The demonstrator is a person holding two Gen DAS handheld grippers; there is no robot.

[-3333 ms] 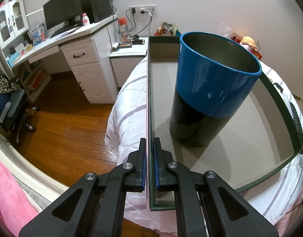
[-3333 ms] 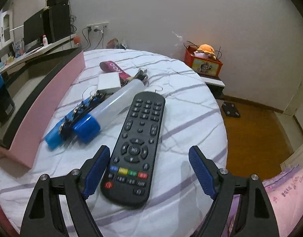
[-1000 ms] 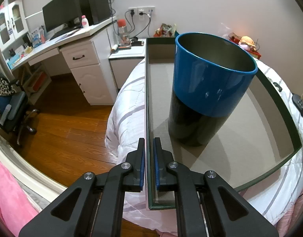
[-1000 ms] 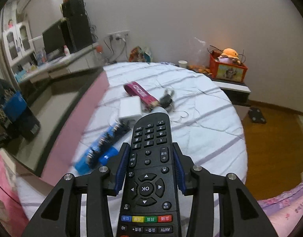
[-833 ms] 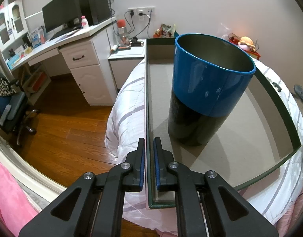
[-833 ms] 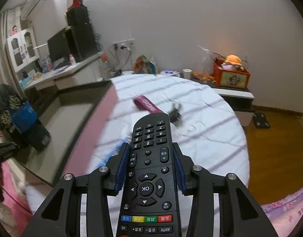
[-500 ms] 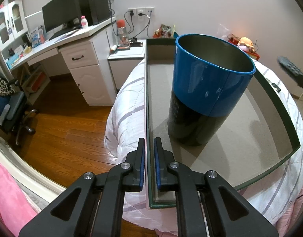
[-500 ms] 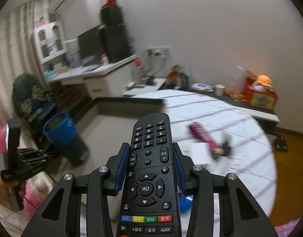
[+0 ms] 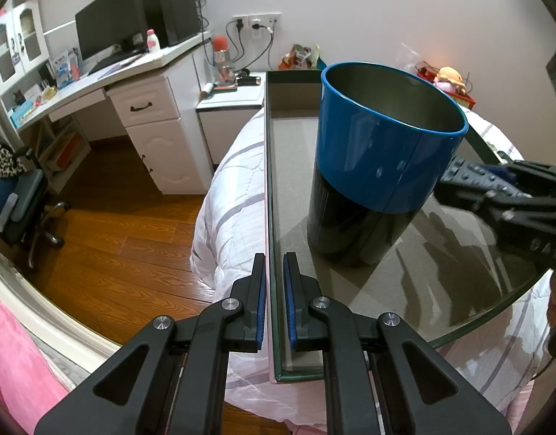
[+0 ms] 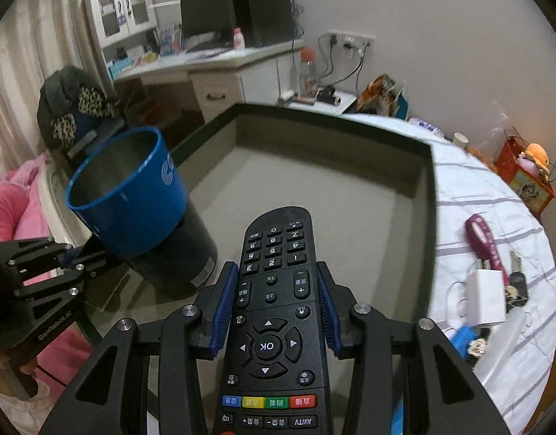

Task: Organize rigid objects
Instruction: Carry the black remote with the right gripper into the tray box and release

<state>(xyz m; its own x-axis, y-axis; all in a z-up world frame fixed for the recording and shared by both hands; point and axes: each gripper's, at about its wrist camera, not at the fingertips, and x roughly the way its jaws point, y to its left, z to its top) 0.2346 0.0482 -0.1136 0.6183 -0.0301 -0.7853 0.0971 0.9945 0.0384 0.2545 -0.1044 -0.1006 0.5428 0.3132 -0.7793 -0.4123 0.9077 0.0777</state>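
Observation:
A shallow box [image 9: 292,181] with pink outer sides, a dark green rim and a grey floor lies on the bed. My left gripper [image 9: 274,264] is shut on its near left wall. A tall can [image 9: 379,166], blue above and black below, stands open-topped inside the box. My right gripper [image 10: 276,275] is shut on a black remote [image 10: 274,290], which points forward above the box floor [image 10: 314,181], right of the can [image 10: 132,195]. In the left wrist view the remote [image 9: 470,177] and right gripper [image 9: 513,195] reach in from the right, close beside the can.
On the white striped quilt right of the box lie a white charger [image 10: 486,295], a magenta strap [image 10: 482,243], keys and a blue item [image 10: 462,337]. A desk [image 9: 140,72], a chair [image 9: 16,195] and wooden floor lie left of the bed.
My right gripper has swung left with the remote, from above the quilt to above the box beside the can. It now shows in the left wrist view. The left gripper has not moved.

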